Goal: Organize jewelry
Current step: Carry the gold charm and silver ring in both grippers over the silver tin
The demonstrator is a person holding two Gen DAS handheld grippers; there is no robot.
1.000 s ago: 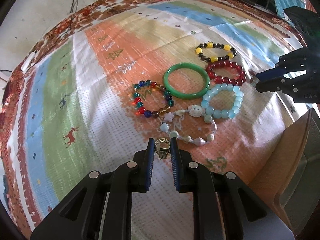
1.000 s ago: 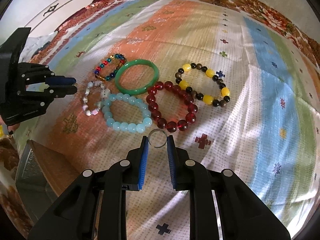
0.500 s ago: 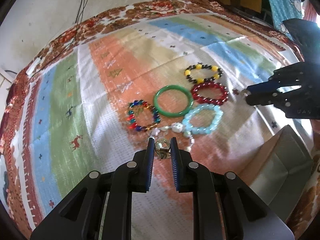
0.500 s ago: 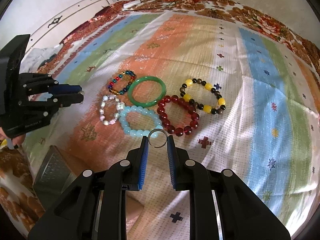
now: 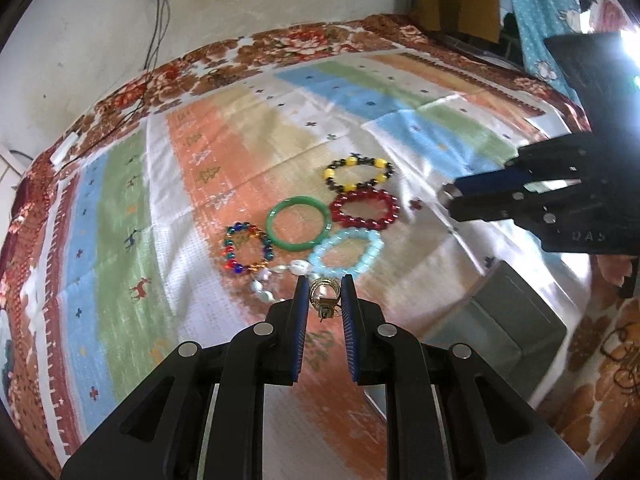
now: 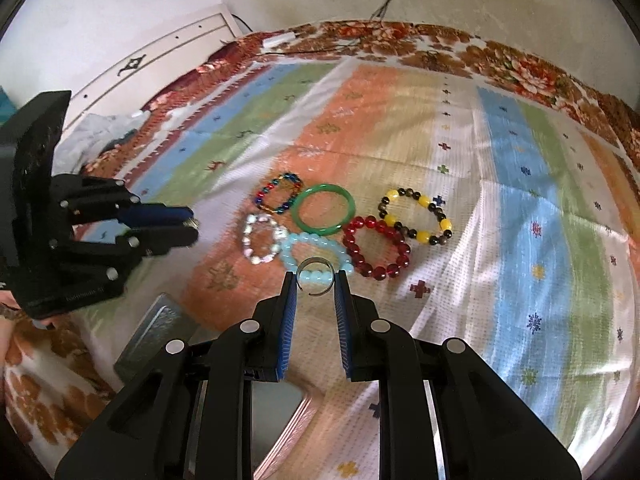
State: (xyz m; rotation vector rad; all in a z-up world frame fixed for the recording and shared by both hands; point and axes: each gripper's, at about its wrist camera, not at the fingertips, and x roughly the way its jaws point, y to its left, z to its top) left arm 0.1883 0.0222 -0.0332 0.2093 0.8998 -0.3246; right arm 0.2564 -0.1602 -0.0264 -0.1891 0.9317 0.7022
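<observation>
My left gripper (image 5: 324,285) is shut on a small gold ring (image 5: 325,295) and holds it above the cloth. My right gripper (image 6: 315,280) is shut on a thin silver ring (image 6: 316,277), also held in the air. Below lie several bracelets: a green bangle (image 5: 298,229), a red bead one (image 5: 365,212), a yellow-and-black one (image 5: 357,173), a pale blue one (image 5: 346,254), a multicoloured one (image 5: 247,249) and a white one (image 6: 262,239). An open box with a grey inside (image 5: 502,320) sits near the cloth's front edge, below both grippers.
The striped cloth (image 5: 120,220) covers a bed with a floral border. A wall with hanging cables (image 5: 154,20) stands behind. Each gripper shows in the other's view, the right one (image 5: 456,196) and the left one (image 6: 188,226).
Both grippers have risen and drawn back from the bracelets, each still holding its ring. The grey box has come further into view.
</observation>
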